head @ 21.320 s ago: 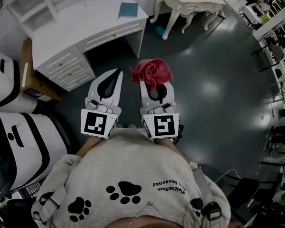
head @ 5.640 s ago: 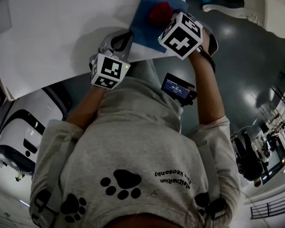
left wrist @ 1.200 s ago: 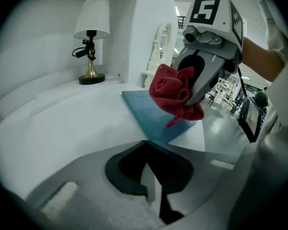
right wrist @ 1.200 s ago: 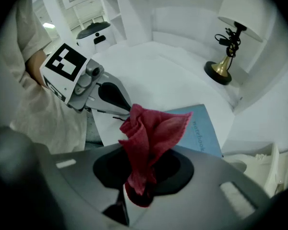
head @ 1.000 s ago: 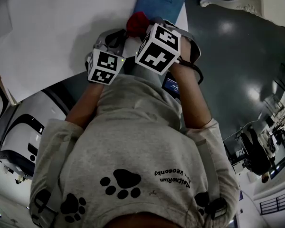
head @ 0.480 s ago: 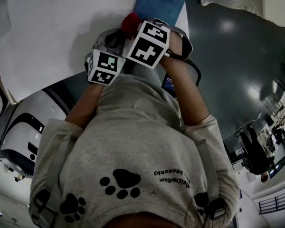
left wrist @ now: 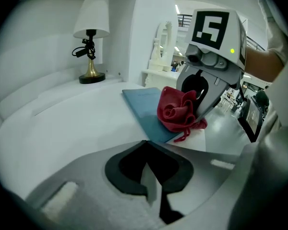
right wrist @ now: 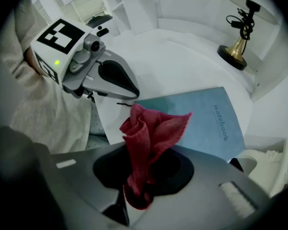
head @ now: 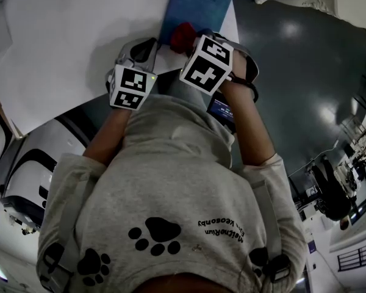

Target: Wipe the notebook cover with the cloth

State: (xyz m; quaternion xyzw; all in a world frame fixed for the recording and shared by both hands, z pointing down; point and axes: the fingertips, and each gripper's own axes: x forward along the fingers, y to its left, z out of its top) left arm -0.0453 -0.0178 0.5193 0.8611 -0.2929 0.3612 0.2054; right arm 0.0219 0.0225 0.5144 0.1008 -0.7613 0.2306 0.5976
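One notebook (head: 195, 8) lies straight ahead, with the cloth (head: 183, 36) at its near end.
The white desk (head: 67, 47) carries the blue notebook by its right edge, long axis running away from me toward the back of the desk, so I judge my strokes should travel forward along that length. The red cloth sits bunched over the cover's near end and seems to touch it. My right gripper (right wrist: 137, 186) is the nearer one, its jaws clamped on the cloth's lower fold while the rest stands loose ahead of them. My left gripper (left wrist: 149, 171) hangs just beside it over bare desk, by the notebook's near-left corner, jaws closed together with nothing between them.
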